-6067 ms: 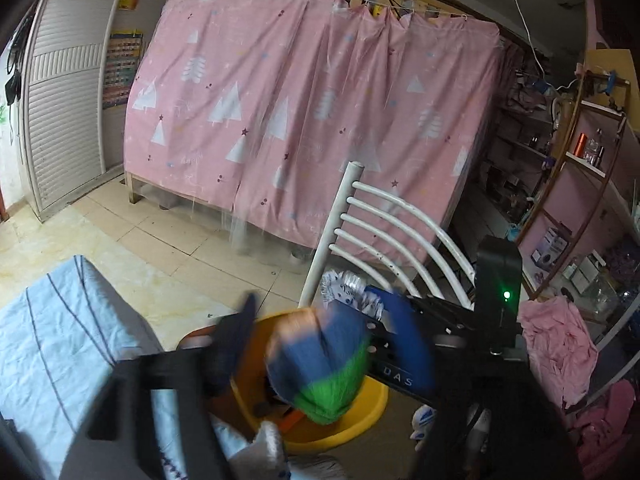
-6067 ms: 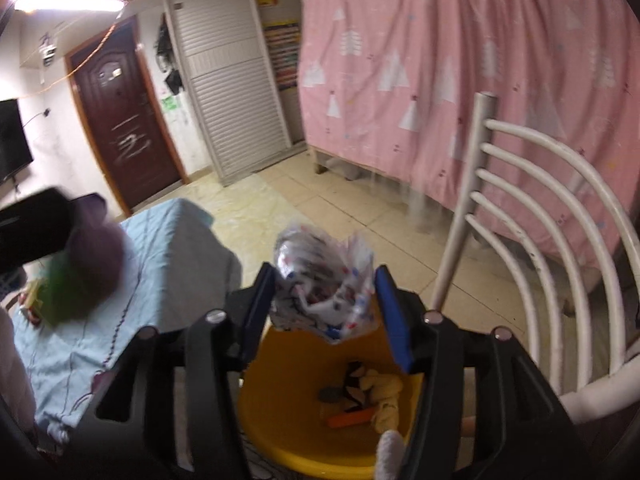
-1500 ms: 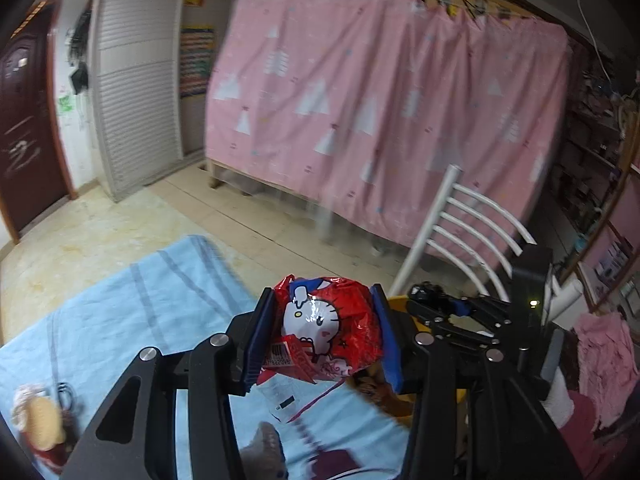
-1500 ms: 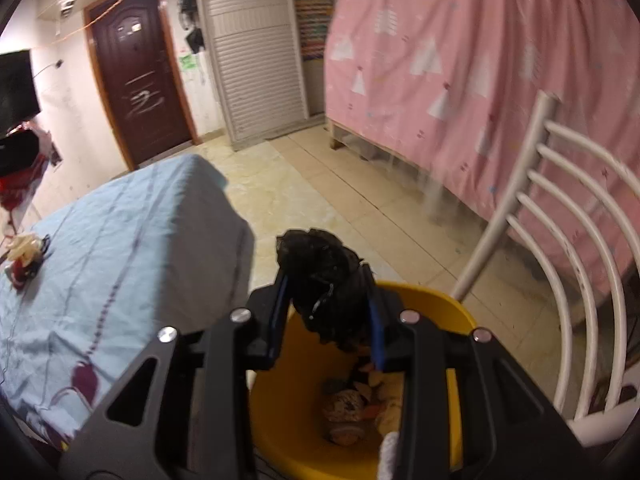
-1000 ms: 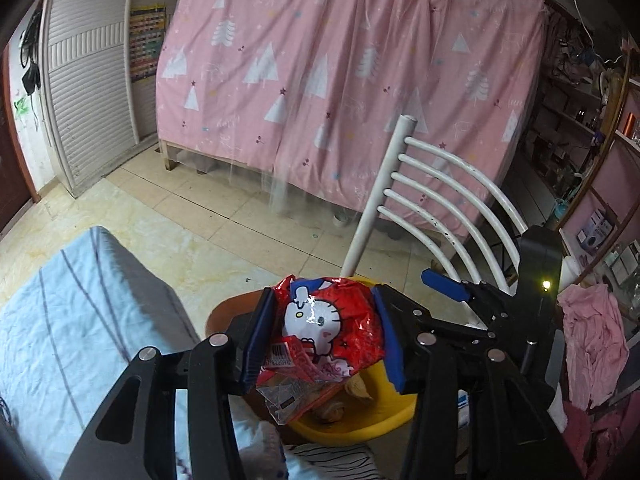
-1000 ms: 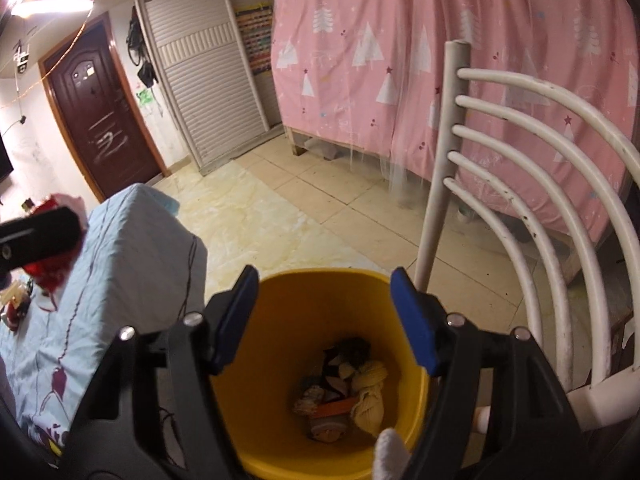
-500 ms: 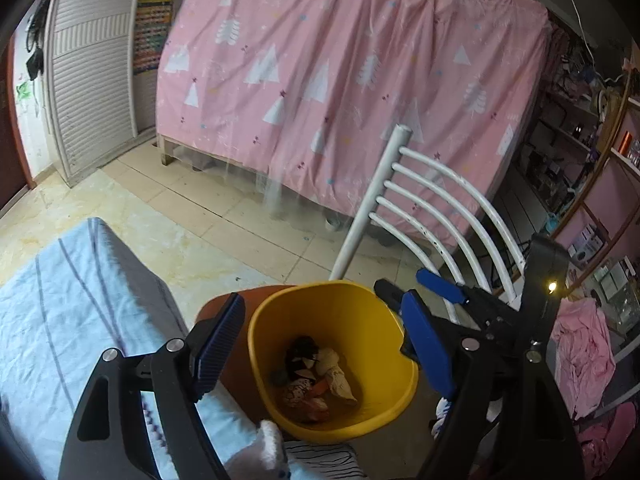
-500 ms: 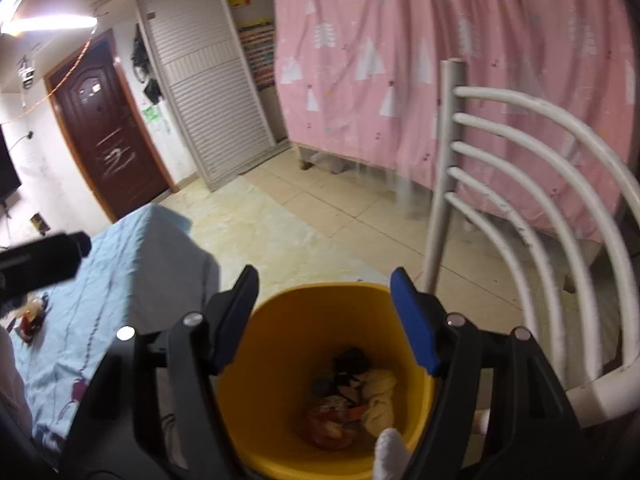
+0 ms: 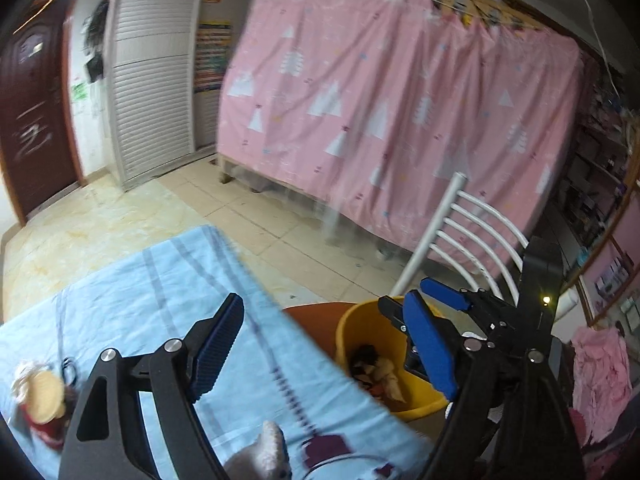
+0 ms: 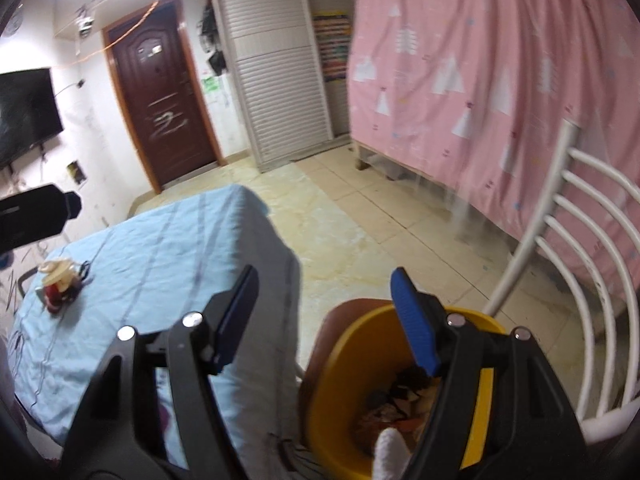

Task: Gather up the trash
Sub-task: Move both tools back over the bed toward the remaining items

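No brand or label is reading clearly in either view; the white scrawl on the brown door (image 10: 160,120) and the striped poster (image 10: 334,46) beside the white shuttered wardrobe (image 10: 276,76) are too blurred to make out

The left hand-held gripper (image 9: 320,350) is standing with its blue-padded jaws wide apart, having just been opening, and nothing is lying between them. It is hovering over the near edge of the counter, which is wearing a light blue striped cloth (image 9: 132,300), and is touching nothing. The right hand-held gripper (image 10: 326,320) is likewise holding its jaws apart around empty air, its left finger showing over the cloth and its right finger over the rim of the yellow bin (image 10: 348,364). In the left wrist view the right hand-held gripper is showing above the bin's far side

The collected trash (image 9: 374,368) is lying in a heap at the bottom of the yellow bin, which is sitting on a brown seat (image 10: 350,314) just beside the counter's corner, with a white slatted chair back (image 10: 576,264) rising behind it. A small red and cream piece of litter (image 10: 60,284) is resting on the cloth near the far left of the counter, well apart from both grippers. A pink curtain (image 9: 400,100) printed with white trees is hanging across the back of the room
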